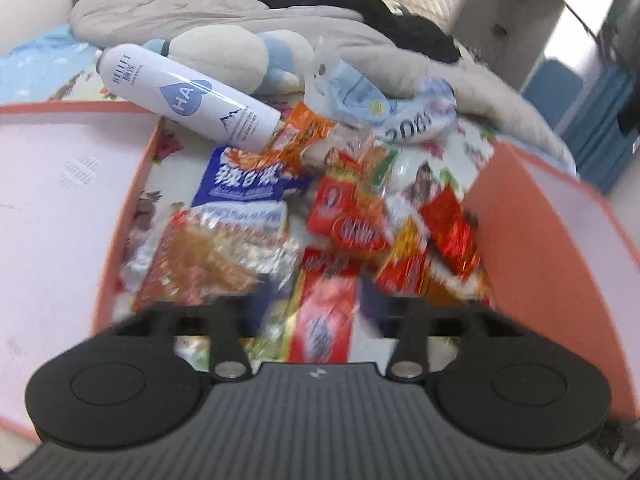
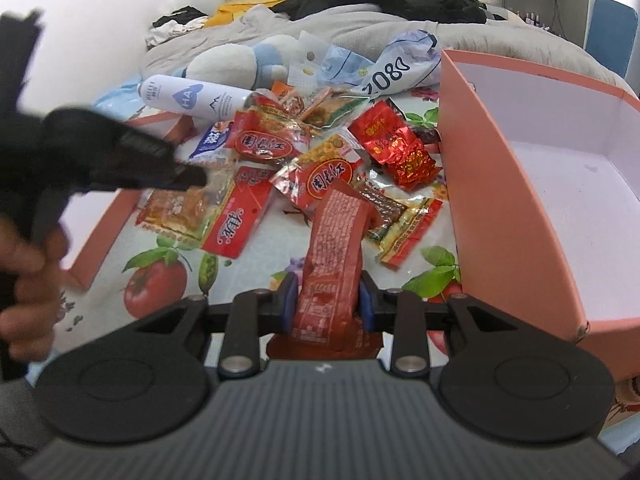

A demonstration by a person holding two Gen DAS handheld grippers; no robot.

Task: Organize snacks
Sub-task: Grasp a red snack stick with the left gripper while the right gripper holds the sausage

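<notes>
Snack packets (image 2: 320, 168) lie in a loose heap on a fruit-print cloth (image 2: 160, 276), between two salmon-pink boxes. Right tool (image 2: 329, 304) is clamped on a long red packet (image 2: 334, 248), its blue pads (image 2: 289, 300) pressing both sides of the lower end, so the packet stands up ahead of the tool and leans over the heap. Just to the right of this tool sits the open right box (image 2: 520, 184) with a pale, bare floor; its near wall rises beside the tool. Farther ahead and to the left of the tool lies the left box (image 2: 100, 220), shallower, with the left tool (image 2: 192, 176) hanging over its edge, gripped by a hand (image 2: 28, 272) at the frame's left side.

In the left wrist view, left tool (image 1: 320, 312) stands apart with nothing pressed between its blurred fingers; a red packet with a white patch (image 1: 324, 320) lies on the cloth below the gap. Ahead of it are an orange crinkled packet (image 1: 208, 264), a blue and white packet (image 1: 248, 180) and several red ones (image 1: 352, 220). Beyond them a white spray bottle (image 1: 188, 96) lies on its side, touching the heap's far edge, with a plush toy (image 1: 232, 56) and grey bedding (image 1: 160, 12) behind
</notes>
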